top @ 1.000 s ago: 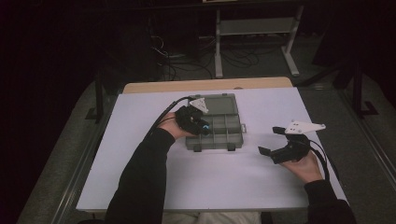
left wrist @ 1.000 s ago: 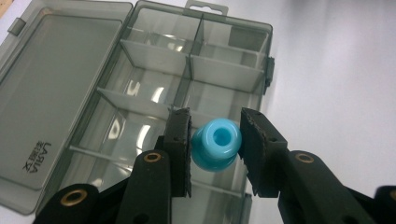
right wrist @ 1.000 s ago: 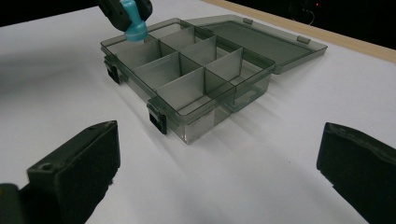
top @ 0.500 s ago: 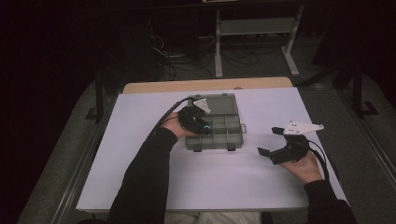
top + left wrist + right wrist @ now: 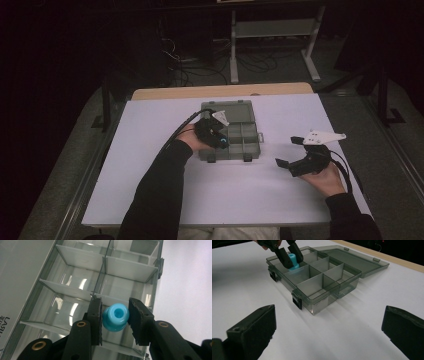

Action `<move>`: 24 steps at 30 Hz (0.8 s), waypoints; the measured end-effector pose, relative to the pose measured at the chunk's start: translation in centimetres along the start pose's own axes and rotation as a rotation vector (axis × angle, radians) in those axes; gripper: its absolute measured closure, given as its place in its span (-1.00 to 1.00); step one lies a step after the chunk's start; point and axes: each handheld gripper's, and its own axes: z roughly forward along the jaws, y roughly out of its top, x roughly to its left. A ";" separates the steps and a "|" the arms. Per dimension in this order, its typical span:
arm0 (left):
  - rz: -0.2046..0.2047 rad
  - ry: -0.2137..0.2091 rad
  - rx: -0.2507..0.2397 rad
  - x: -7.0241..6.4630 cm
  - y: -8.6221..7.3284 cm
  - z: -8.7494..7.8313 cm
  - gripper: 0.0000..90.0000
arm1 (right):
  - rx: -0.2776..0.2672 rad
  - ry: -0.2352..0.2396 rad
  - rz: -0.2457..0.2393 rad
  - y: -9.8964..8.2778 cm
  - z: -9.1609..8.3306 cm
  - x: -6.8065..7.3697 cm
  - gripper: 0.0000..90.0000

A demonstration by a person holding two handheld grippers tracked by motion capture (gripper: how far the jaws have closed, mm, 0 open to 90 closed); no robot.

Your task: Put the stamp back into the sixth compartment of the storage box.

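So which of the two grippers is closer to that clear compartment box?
The left. The left gripper hangs right over the compartment box, holding a blue bead; the right gripper stays off to the box's side, jaws open.

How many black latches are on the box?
2. Both on the box front wall: first latch near the blue piece, second latch at the other end. Others may be hidden.

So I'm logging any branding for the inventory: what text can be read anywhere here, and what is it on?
"LARU": cut-off grey letters on the open lid of the clear compartment box, with small characters beside them too blurred to read.
No other text is legible.
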 end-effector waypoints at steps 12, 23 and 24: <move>-0.040 -0.005 -0.070 0.2 0.0 -1.6 -0.04 | 0.002 0.003 0.002 0.0 0.0 0.0 -1.00; -0.067 0.028 -0.123 0.2 -0.1 -3.3 -0.67 | 0.005 0.000 0.005 0.0 0.0 0.0 -1.00; -0.071 0.025 -0.135 0.1 -0.1 -3.5 -0.74 | 0.005 0.000 0.005 -0.1 0.0 -0.1 -1.00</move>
